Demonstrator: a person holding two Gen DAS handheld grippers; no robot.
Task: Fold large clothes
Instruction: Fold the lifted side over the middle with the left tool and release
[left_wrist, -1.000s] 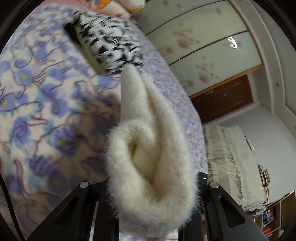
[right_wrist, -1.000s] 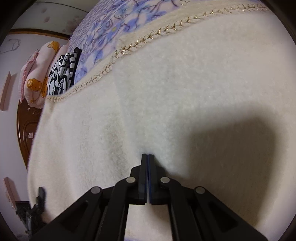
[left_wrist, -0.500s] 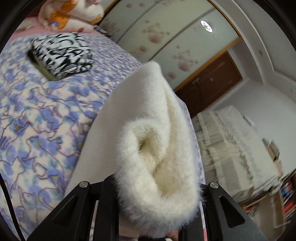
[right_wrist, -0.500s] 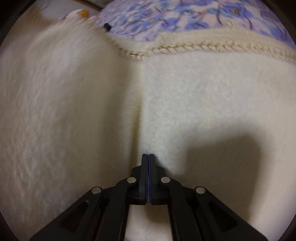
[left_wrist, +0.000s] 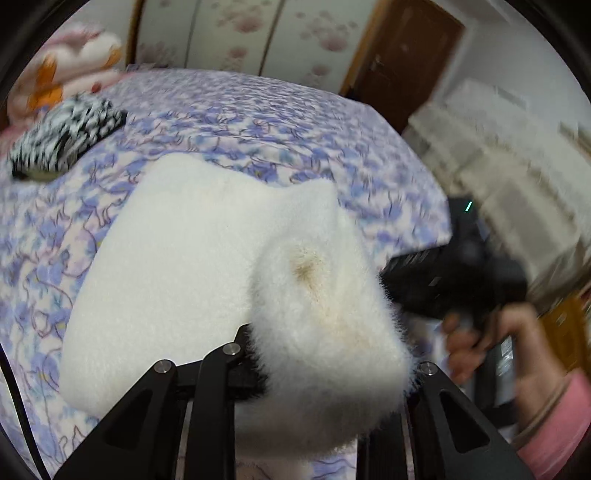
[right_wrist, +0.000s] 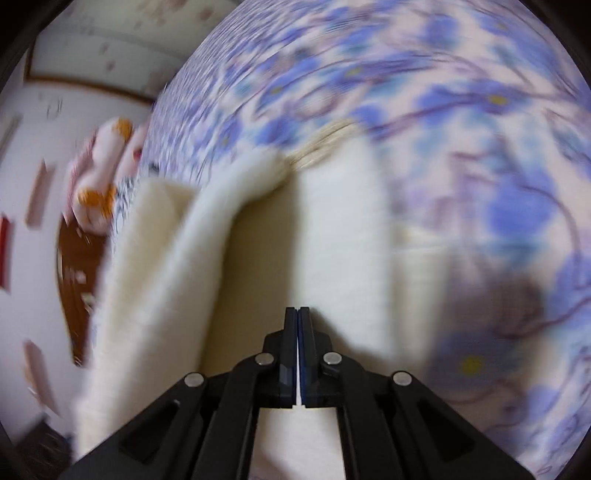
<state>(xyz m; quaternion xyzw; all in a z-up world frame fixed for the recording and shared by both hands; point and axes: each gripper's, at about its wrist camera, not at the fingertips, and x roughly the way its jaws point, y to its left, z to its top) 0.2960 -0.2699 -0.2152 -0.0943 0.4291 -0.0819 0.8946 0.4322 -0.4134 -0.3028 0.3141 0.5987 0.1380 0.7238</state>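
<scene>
Your left hand-held gripper (left_wrist: 328, 373) is pinching a thick, fluffy bunch of the white sweater (left_wrist: 192, 258). The bunch fills the gap between the two black fingers (left_wrist: 221, 369), and it puffs up in front of the camera. There is a small brownish spot on the fuzzy part near the top of the bunch. From there the sweater spreads out to the left and lies on the bed (left_wrist: 258, 110).

Your right hand-held gripper (right_wrist: 298, 314) has its two fingers pressed together, with a thin bit of the sweater (right_wrist: 332, 240) caught between them. In the right wrist view the cloth runs away from the tips in long folds. One fold stands up on the left side. A braided trim (right_wrist: 325, 144) shows at the far edge of the cloth. This view is blurry.

In the left wrist view you can see your right hand (left_wrist: 491, 343) in a pink sleeve (left_wrist: 554, 424), holding the black gripper body (left_wrist: 454, 273) just beside the fluffy bunch.

The bed has a sheet with blue and purple flowers. Farther back on it lies a folded black and white cloth (left_wrist: 66, 136). Behind that sits a pink pillow (left_wrist: 70, 74) with orange spots. A brown door (left_wrist: 402, 62) and flowered wardrobe panels (left_wrist: 236, 37) are past the bed.
</scene>
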